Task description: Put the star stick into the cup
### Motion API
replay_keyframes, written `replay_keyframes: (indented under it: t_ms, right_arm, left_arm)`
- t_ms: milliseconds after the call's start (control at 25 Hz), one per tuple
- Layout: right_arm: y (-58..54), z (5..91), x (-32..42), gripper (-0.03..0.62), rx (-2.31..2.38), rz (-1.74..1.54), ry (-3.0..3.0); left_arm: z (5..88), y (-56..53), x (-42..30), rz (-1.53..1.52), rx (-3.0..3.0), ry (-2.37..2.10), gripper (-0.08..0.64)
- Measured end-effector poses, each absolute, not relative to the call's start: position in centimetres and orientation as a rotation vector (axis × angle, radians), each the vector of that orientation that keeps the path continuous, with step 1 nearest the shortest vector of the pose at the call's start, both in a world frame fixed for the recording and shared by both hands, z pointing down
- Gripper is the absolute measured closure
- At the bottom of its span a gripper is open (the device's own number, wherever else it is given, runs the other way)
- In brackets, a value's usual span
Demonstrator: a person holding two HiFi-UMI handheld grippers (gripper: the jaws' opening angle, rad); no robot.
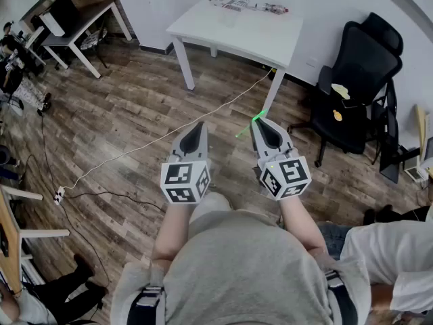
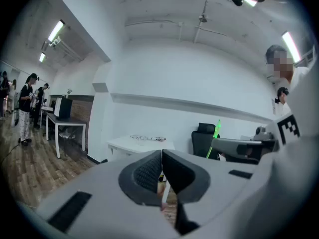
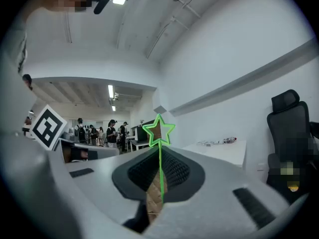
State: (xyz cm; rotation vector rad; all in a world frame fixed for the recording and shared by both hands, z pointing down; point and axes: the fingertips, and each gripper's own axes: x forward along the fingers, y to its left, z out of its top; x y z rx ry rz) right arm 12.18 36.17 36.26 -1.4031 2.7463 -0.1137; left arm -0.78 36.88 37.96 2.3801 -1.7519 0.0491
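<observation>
Right tongs (image 1: 261, 124) are clamped on the thin green star stick (image 3: 159, 131), star end pointed forward toward the white surface (image 1: 237, 32) well ahead; left tongs (image 1: 197, 128) are pressed together, empty.

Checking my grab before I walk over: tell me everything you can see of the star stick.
The star stick is a thin, bright green rod topped with a hollow star outline. The right gripper is shut on its shaft, and the star pokes out past the jaw tips. It is held in the air over the wood floor.
</observation>
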Motion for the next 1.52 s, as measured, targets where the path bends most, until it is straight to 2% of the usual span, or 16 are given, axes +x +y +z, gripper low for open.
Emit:
replay_keyframes:
  t_ms: [880, 1200, 1520]
  right_arm:
    - [34.4, 37.3, 12.2, 0.575, -1.361, -0.215, 2.739]
    - [30.4, 38.0, 12.3, 0.575, -1.339, -0.224, 2.745]
    - [21.6, 38.1, 11.3, 0.575, -1.389, -0.211, 2.713]
  left_arm:
    - [38.7, 35.7, -1.1, 0.058, 2.339, -1.767, 0.551]
    - [39.2, 30.7, -0.4, 0.050, 2.369, -1.727, 0.551]
    - [40.0, 22.0, -2.4, 0.061, 2.369, -1.712, 0.551]
